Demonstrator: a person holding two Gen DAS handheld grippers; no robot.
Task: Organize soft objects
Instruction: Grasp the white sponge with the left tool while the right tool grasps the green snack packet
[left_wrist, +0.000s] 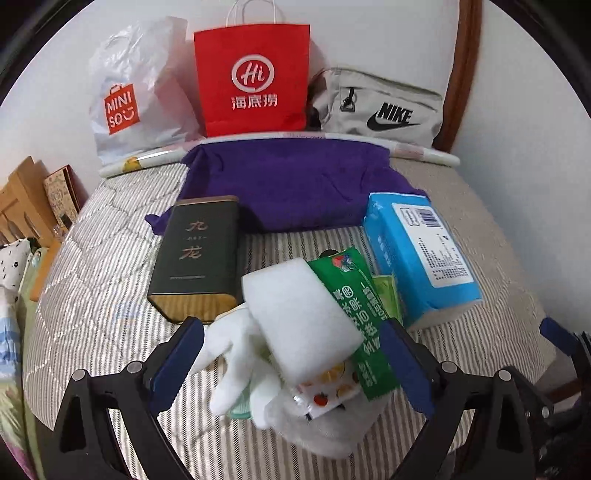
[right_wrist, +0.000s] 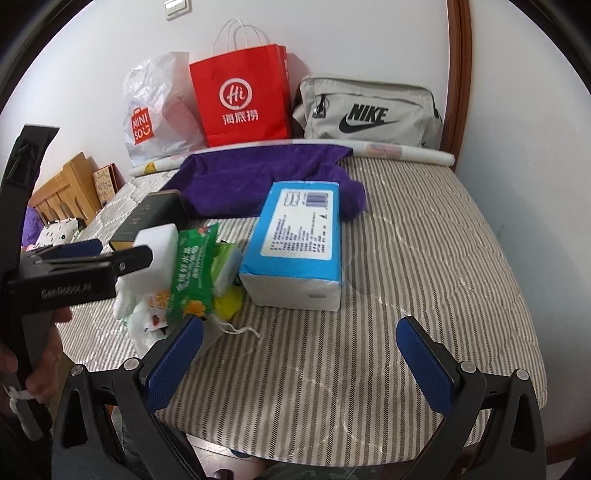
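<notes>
Right wrist only, yellow item (right_wrist: 227, 301), wall switch (right_wrist: 178, 6)

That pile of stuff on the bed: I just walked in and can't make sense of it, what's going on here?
A person holds a gripper in each hand over a striped mattress. The left gripper is open around the heap, its pads either side of a white sponge block and a green wipes pack, not pressing. The right gripper hangs open over bare mattress, near a blue tissue pack. Nothing is lifted yet.
</notes>
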